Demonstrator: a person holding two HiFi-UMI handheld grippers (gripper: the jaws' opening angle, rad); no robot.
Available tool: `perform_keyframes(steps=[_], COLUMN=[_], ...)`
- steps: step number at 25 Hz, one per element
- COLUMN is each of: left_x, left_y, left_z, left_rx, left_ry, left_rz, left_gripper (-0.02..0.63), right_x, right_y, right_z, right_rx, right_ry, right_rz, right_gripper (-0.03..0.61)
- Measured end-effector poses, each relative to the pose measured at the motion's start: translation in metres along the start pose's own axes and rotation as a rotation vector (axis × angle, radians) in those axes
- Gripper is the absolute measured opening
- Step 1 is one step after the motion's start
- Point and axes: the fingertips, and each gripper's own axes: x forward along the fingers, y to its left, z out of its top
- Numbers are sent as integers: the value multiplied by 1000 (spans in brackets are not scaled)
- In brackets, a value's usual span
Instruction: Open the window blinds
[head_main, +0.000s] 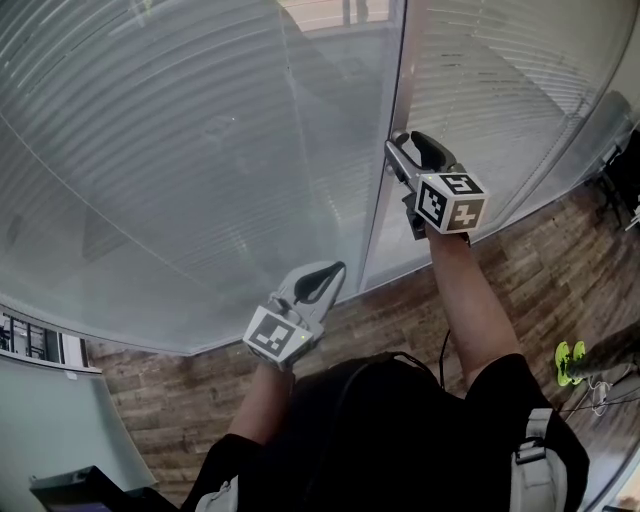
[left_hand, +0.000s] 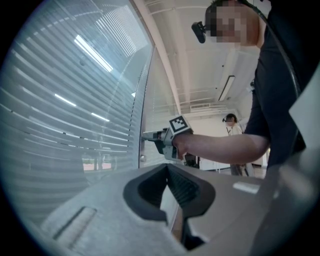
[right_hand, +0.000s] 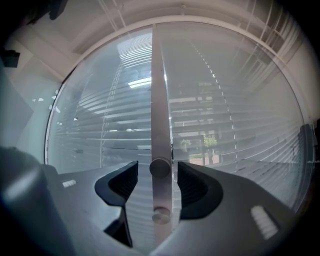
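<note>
The window blinds (head_main: 170, 150) fill the glass wall in front of the person, with level slats on both sides of a vertical frame post (head_main: 397, 80). The right gripper (head_main: 405, 143) points level at this post. The left gripper (head_main: 322, 272) hangs lower and well apart from it, its jaws together on nothing, so the right hand is the nearer one. The right gripper view shows what the head view does not: a small round knob (right_hand: 160, 167) on the post stands between the jaws, which are apart and do not press it. The knob's axis points toward the gripper, so I judge the next move is to close on it and turn. A second knob (right_hand: 161, 215) sits just below.
</note>
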Motion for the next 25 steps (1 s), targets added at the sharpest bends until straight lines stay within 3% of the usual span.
perform_keyframes(steps=[5,11,17,20,25], left_x=[2,1,1,1,0], left_y=[-4,-3,0,2,4], left_z=[-2,0,-1,-2,-4], left_rx=[10,-4,-4,7,9], left_ry=[-8,-10,-6,-15,-20], left_rz=[-11,-3,3,6,15], left_gripper=[5,5,5,5,5], right_x=[-4,-6,0,2,3], right_y=[3,15,20,18,16], right_z=[-7,3,-3,-9,-8], right_rx=[-232,-759,-1214,-1329,-1367], right_ry=[51,141,195,212,207], right_rz=[-4,-44,-64,-62,-70], right_gripper=[284,279,264,256,233])
